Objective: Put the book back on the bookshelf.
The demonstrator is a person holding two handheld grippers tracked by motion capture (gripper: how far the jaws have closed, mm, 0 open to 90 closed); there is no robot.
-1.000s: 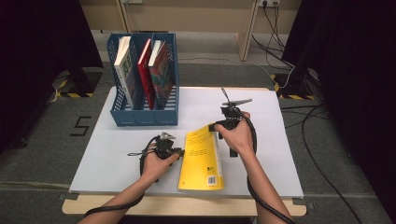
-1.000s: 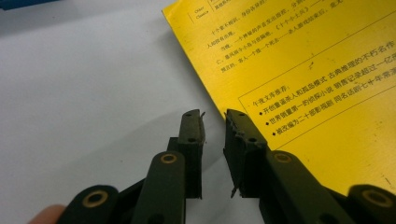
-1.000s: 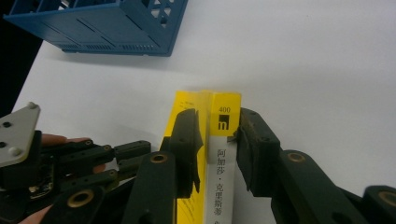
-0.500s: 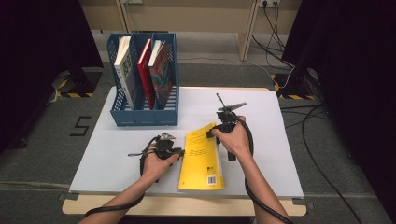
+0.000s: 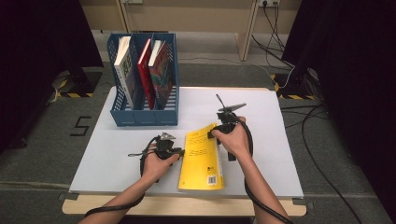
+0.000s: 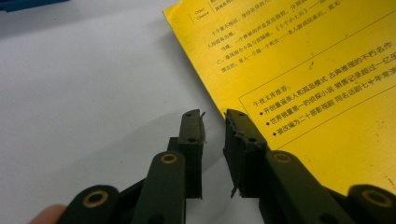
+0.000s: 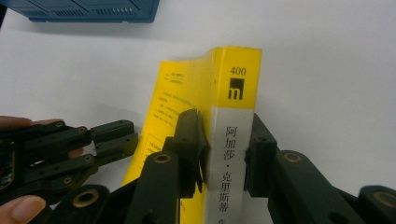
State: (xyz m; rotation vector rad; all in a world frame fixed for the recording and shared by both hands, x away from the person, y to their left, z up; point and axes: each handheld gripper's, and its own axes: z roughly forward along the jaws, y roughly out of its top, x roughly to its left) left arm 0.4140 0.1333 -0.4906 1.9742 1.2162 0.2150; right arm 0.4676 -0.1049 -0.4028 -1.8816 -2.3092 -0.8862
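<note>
White surface near its front edge carries a yellow book straddled at the spine by the closing right tool, the clenched left tool empty beside it; a shallow bite could let it slip.

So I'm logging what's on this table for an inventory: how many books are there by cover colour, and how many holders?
Yellow book, on the table between the grippers: 1
White-and-green book, in the holder: 1
Red book, in the holder: 1
Red-patterned book, in the holder: 1
Blue file holder: 1
Total: 5
</note>
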